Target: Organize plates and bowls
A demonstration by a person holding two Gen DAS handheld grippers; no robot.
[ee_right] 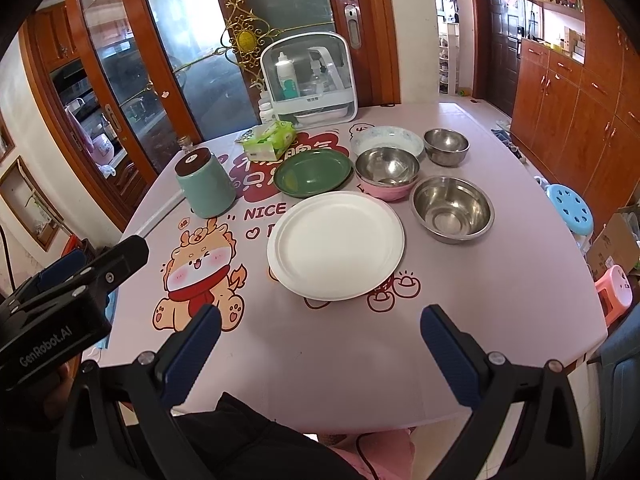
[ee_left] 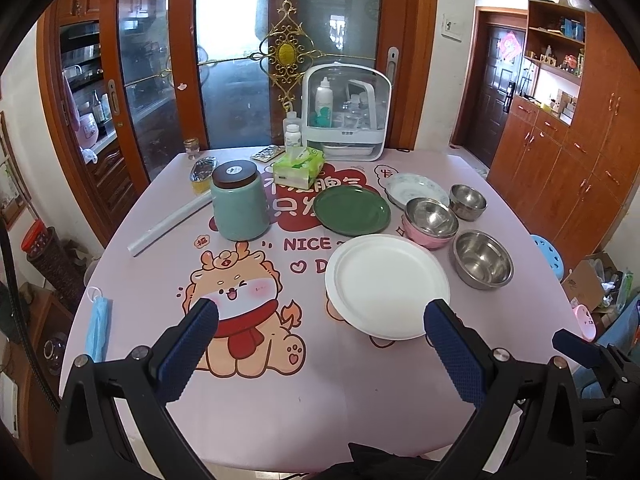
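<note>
A large white plate [ee_left: 386, 286] [ee_right: 336, 244] lies nearest me on the pink tablecloth. Behind it sit a green plate [ee_left: 351, 210] [ee_right: 313, 176] and a white patterned plate [ee_left: 416, 189] [ee_right: 387, 139]. To the right stand a steel bowl nested in a pink bowl [ee_left: 430, 222] [ee_right: 386, 173], a large steel bowl [ee_left: 483, 259] [ee_right: 452, 209] and a small steel bowl [ee_left: 467, 201] [ee_right: 446, 146]. My left gripper [ee_left: 320, 312] hovers open before the white plate, holding nothing. My right gripper [ee_right: 320, 320] is open and empty too, just short of the same plate.
A teal canister [ee_left: 239, 204] [ee_right: 206, 188], a tissue pack [ee_left: 299, 167] [ee_right: 270, 142], a white storage box [ee_left: 346, 110] [ee_right: 310, 78] and small bottles stand at the back. A rolled sheet [ee_left: 172, 222] and a blue face mask [ee_left: 98, 326] lie left. Stools [ee_right: 570, 208] stand right.
</note>
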